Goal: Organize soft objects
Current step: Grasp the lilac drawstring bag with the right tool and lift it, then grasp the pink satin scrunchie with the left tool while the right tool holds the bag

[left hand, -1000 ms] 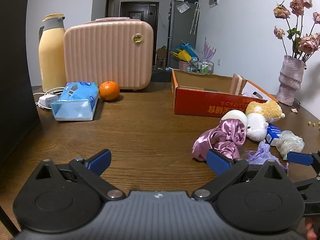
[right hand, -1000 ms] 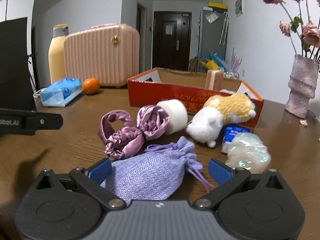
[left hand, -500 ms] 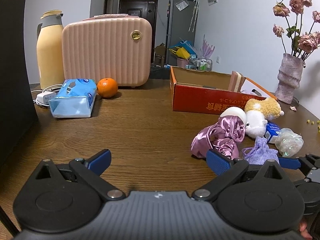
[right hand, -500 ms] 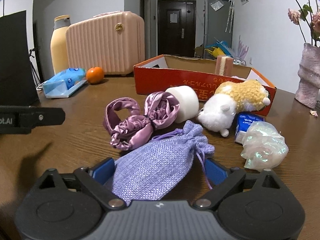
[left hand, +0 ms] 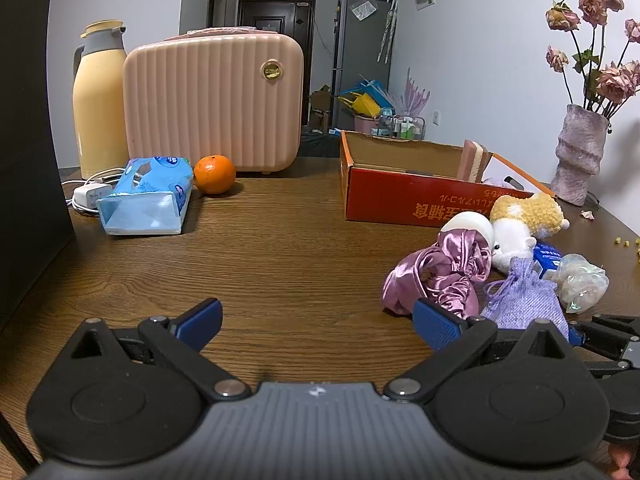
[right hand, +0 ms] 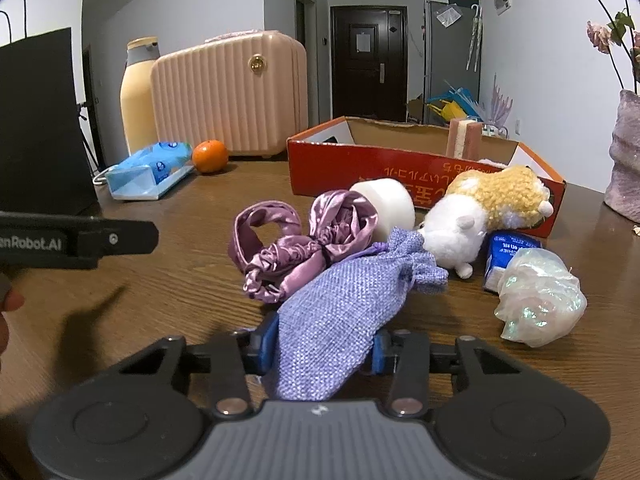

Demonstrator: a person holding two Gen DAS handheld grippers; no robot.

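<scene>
Pouch (right hand: 344, 312) sits low centre in the right wrist view, a lilac woven drawstring bag whose long axis runs from the bottom centre up and to the right, neck (right hand: 416, 256) farthest from the camera. Its closed end lies between the blue pads of the right gripper (right hand: 322, 350), whose jaws are closing, the pads already against the fabric on both sides. The pouch looks pinched at its base while the rest lies on the table (right hand: 180, 280).

The red box (right hand: 400, 168), probably where it should go, stands in the upper middle of that frame, beyond the pouch and along much the same line, so the carry would be forward over the scrunchie (right hand: 296, 248), foam roll (right hand: 390, 206) and plush (right hand: 480, 212).

In the left wrist view the pouch (left hand: 524, 300) is at the lower right, well off to the side of the left gripper (left hand: 316, 322), which stands open over bare wood with nothing between its pads. The right hand is clearly the nearer one.

Hidden: the pouch's bottom edge behind the gripper body, whether the bag holds anything, most of the box's inside, and much of the blue packet (right hand: 508, 252) behind the iridescent wad (right hand: 536, 300). The neck touches the plush or just misses it; I cannot tell which.
</scene>
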